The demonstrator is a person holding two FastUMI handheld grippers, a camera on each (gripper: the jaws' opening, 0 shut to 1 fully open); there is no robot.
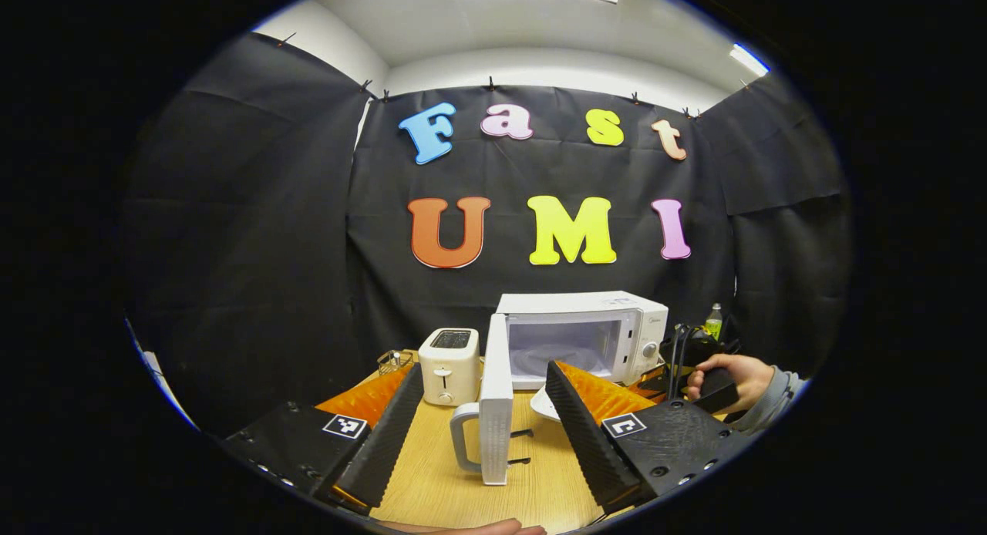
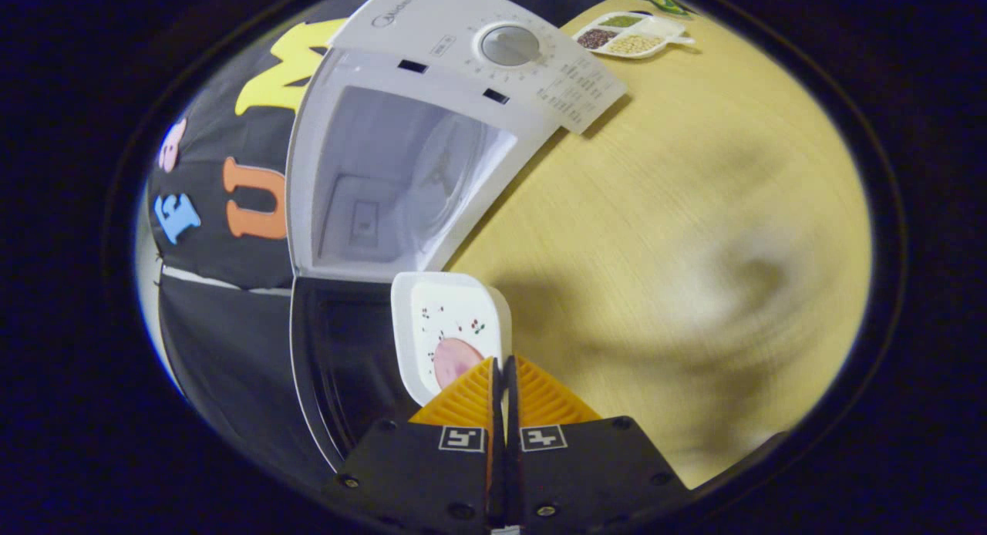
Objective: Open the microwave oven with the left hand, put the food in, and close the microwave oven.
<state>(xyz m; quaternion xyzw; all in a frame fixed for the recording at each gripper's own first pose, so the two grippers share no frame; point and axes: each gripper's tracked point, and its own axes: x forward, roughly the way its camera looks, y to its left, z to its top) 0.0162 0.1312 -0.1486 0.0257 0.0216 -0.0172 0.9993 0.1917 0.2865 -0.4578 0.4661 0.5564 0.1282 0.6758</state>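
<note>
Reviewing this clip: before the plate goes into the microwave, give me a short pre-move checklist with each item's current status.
1. Microwave door swung fully open: ok.
2. Microwave cavity free of other items: ok, as far as the right gripper view shows.
3. Right gripper clamped on the rim of the plate of food: ok, fingers closed on its edge.
4. Left gripper released from the door: ok, fingers spread, door handle between them but untouched.
5. Plate level: cannot tell, the right gripper view is rolled.
6. Toaster out of the loading path: ok, it stands left of the door.
</note>
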